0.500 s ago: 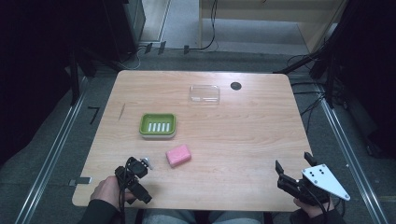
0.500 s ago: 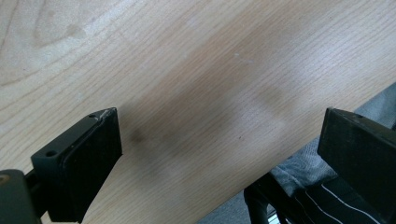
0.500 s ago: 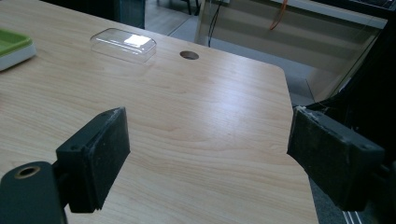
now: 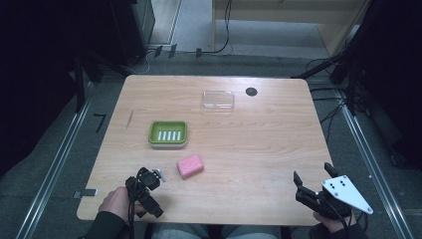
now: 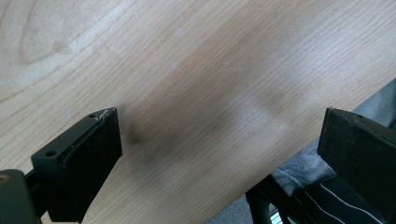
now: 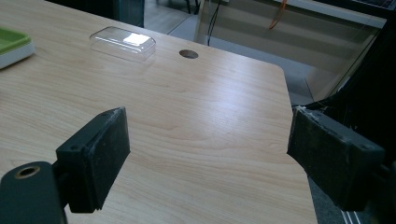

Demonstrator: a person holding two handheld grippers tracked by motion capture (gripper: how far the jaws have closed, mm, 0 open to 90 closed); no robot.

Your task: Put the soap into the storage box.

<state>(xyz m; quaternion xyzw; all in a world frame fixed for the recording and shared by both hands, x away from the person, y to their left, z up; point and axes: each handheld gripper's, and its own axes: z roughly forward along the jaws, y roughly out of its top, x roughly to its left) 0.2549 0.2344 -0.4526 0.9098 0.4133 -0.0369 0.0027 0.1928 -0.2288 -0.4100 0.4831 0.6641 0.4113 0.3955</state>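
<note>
A pink soap bar [image 4: 190,166] lies on the wooden table [image 4: 259,139], just in front of a green soap dish [image 4: 167,133] with a slotted white insert. A clear plastic lid [image 4: 218,99] rests further back. My left gripper [image 4: 147,191] is held at the front left edge, left of the soap and apart from it. It points down at bare wood with its jaws open [image 5: 219,126]. My right gripper [image 4: 312,174] hovers at the front right corner, open and empty [image 6: 210,126], facing the clear lid [image 6: 122,43] across the table.
A small round black hole [image 4: 251,91] sits in the tabletop beside the lid, also seen as a dark disc [image 6: 188,54]. The green dish's corner [image 6: 11,44] lies far left of the right gripper. The table's front edge and the person's clothing [image 5: 327,196] lie under the left gripper.
</note>
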